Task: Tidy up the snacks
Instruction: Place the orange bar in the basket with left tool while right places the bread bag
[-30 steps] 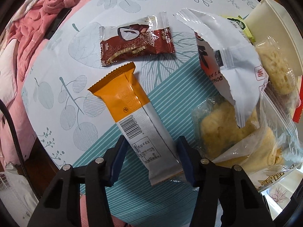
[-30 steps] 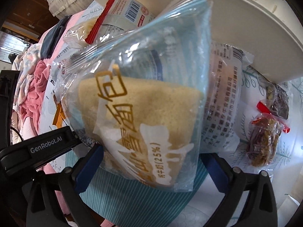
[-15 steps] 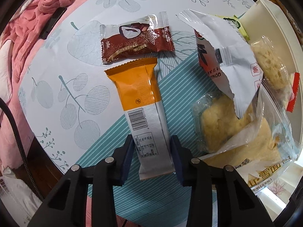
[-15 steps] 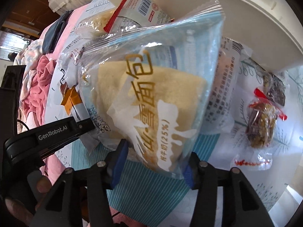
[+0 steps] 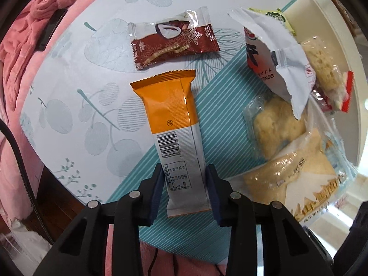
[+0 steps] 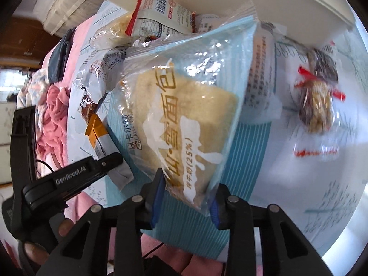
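Leaf-print tablecloth [image 5: 76, 115] over the table, pink bedding [image 5: 25, 53] beyond its left edge. Left gripper [image 5: 185, 179] pinches the near end of the orange-and-white bar [image 5: 174, 126]; brown wrapper [image 5: 173, 41] ahead. Right gripper [image 6: 188, 188] pinches the bread bag [image 6: 184, 119]; white tray [image 6: 264, 7] ahead, bare cloth right.
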A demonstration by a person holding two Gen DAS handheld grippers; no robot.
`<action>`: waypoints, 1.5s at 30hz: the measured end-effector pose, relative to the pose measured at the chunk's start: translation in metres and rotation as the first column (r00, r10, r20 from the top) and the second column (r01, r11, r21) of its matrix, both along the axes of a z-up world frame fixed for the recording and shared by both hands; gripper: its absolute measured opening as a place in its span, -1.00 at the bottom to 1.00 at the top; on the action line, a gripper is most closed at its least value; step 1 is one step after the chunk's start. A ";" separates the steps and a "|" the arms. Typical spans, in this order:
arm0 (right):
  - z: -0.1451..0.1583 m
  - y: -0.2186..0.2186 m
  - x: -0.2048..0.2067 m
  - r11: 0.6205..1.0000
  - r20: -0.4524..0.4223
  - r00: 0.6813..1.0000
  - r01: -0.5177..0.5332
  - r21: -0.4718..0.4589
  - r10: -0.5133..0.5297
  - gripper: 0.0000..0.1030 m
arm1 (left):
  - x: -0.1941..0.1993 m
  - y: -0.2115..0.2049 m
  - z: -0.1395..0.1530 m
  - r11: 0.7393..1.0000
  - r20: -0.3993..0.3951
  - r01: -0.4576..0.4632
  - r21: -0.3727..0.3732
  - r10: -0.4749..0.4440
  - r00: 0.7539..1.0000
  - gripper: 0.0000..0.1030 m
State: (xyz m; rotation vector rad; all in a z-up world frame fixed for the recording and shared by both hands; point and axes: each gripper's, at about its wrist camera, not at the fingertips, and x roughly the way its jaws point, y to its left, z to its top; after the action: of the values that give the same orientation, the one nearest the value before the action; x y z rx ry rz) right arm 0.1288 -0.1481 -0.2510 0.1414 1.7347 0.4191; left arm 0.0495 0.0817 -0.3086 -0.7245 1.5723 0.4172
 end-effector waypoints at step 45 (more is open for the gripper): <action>0.143 -0.057 0.040 0.819 0.063 0.849 0.484 0.310 -0.525 -0.48 | 0.161 -0.026 0.212 0.827 0.317 0.554 0.100 -0.554 0.770 -0.32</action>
State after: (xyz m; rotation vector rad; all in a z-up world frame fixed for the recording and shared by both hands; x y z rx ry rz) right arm 0.1693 -0.2048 -0.1084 0.7494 1.4109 0.2688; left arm 0.2101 0.0555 -0.0962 -0.2742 1.3769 -0.1458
